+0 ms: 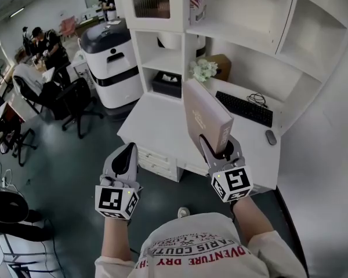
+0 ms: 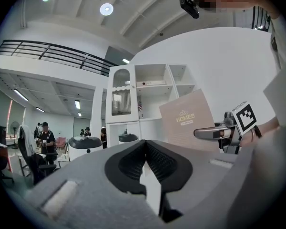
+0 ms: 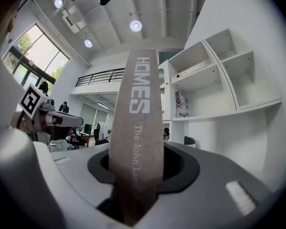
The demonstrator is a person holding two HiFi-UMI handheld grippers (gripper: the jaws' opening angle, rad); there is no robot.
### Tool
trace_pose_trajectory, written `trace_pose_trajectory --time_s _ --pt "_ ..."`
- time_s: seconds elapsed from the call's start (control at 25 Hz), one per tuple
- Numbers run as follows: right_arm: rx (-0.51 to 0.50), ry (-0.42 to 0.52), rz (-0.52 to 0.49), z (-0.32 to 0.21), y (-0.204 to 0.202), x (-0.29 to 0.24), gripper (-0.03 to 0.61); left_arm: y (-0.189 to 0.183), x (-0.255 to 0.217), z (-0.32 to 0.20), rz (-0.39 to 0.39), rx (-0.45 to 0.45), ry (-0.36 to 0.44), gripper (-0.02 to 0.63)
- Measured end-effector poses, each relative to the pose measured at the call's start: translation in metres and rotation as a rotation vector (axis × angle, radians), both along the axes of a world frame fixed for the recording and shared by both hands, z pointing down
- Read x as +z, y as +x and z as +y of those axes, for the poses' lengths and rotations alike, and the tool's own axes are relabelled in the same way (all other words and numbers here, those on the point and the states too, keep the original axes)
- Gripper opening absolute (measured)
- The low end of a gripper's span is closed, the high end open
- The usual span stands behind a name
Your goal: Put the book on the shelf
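The right gripper (image 1: 219, 148) is clamped on the lower end of the HOMES book (image 1: 204, 116), its jaws pressed on both covers. The book stands upright in the air in front of the white shelf unit (image 1: 243, 36), below its open compartments. It looks like a hardback, so it is probably stiff and fairly heavy, and its smooth covers could pivot in a grip this near one end. A hold nearer mid-spine would be steadier. The left gripper (image 1: 126, 153), farther from the shelf unit, has its jaws together on nothing.
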State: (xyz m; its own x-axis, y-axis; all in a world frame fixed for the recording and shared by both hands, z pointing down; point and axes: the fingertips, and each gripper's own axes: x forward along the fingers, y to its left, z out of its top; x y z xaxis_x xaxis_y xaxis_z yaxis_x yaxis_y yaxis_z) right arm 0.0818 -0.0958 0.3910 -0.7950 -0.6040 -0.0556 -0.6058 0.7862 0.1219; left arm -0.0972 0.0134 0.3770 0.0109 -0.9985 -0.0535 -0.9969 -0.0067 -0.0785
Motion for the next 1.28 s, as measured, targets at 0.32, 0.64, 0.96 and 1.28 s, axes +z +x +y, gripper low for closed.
trace_pose_trajectory --time_s 0.32,0.64,0.96,1.28 --pt "0.073 -0.018 0.019 -0.081 -0.007 0.003 0.175 -0.003 0.003 -0.111 0.007 0.115 -0.006 0.005" --pt "0.211 -0.016 0.009 -0.137 -0.013 -0.010 0.175 -0.015 -0.010 -0.194 -0.001 0.260 0.029 0.005" --pt "0.391 0.036 0.002 -0.178 -0.034 -0.047 0.175 -0.030 -0.032 -0.267 -0.029 0.489 0.046 0.005" --pt "0.559 0.108 -0.006 -0.202 -0.059 -0.098 0.175 -0.060 -0.055 -0.297 -0.043 0.639 0.093 0.005"
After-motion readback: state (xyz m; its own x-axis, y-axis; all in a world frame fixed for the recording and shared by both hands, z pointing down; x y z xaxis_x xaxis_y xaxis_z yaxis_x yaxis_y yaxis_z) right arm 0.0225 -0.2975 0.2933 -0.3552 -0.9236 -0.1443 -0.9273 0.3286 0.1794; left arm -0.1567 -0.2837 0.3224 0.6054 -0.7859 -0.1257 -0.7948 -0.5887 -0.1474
